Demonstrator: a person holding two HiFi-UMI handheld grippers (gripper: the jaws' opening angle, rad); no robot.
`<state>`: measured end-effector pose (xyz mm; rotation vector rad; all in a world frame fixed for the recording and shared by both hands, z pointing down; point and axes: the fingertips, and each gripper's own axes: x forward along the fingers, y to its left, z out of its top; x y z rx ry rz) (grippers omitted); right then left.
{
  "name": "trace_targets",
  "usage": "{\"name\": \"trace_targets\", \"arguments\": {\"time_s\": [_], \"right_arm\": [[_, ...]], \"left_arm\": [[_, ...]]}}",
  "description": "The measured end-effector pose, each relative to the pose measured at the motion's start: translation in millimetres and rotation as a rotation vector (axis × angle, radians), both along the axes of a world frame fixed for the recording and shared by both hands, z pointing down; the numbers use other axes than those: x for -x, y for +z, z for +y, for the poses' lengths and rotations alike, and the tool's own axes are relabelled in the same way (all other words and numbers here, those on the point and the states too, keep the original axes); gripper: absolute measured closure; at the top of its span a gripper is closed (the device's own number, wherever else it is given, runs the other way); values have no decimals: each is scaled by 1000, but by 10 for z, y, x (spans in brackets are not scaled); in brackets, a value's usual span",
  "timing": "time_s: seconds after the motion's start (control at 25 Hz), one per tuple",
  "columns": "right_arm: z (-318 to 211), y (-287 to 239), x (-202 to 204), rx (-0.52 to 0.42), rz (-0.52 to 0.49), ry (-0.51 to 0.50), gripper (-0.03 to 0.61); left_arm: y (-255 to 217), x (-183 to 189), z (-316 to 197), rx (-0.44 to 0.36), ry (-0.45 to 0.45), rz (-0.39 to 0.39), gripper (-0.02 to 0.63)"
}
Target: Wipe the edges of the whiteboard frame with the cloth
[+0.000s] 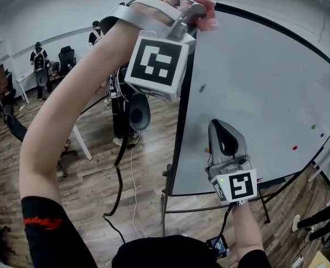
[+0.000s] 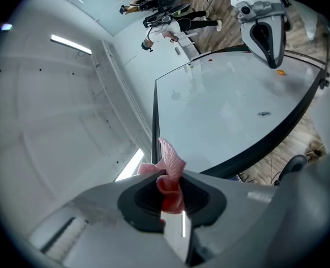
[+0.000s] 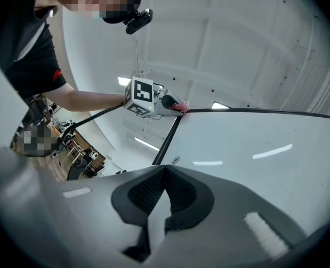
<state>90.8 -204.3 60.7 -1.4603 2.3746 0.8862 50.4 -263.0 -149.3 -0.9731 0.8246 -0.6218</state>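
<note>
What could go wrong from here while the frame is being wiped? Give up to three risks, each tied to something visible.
1. The left gripper pinches only a small fold of the pink cloth at the frame's top corner; dragging could pull it free.
2. The whiteboard rests on a thin-legged stand; pushing up high might rock it.
3. The shut, empty right gripper sits near the board face and could scuff it.

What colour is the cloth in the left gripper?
Pink, the cloth; clearest in the left gripper view.

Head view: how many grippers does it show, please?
2. The left gripper, gripping the pink cloth, is at the whiteboard's top corner; the right gripper, shut empty, is lower. None seems hidden.
</note>
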Motion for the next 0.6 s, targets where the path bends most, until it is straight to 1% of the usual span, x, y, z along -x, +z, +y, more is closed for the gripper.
{"name": "trace_targets", "arguments": {"time_s": [0.32,0.52,0.6], "right_arm": [[-61,76,-75,22,-1,9,577],[-93,119,-67,29,2,3,577],[-107,138,-69,32,2,0,577]], "left_arm": [[43,-84,-24,-32,-23,-2,574],[54,-87,-39,-42,-28,11,577],[74,-92,-45,-31,-32,11,577]]}}
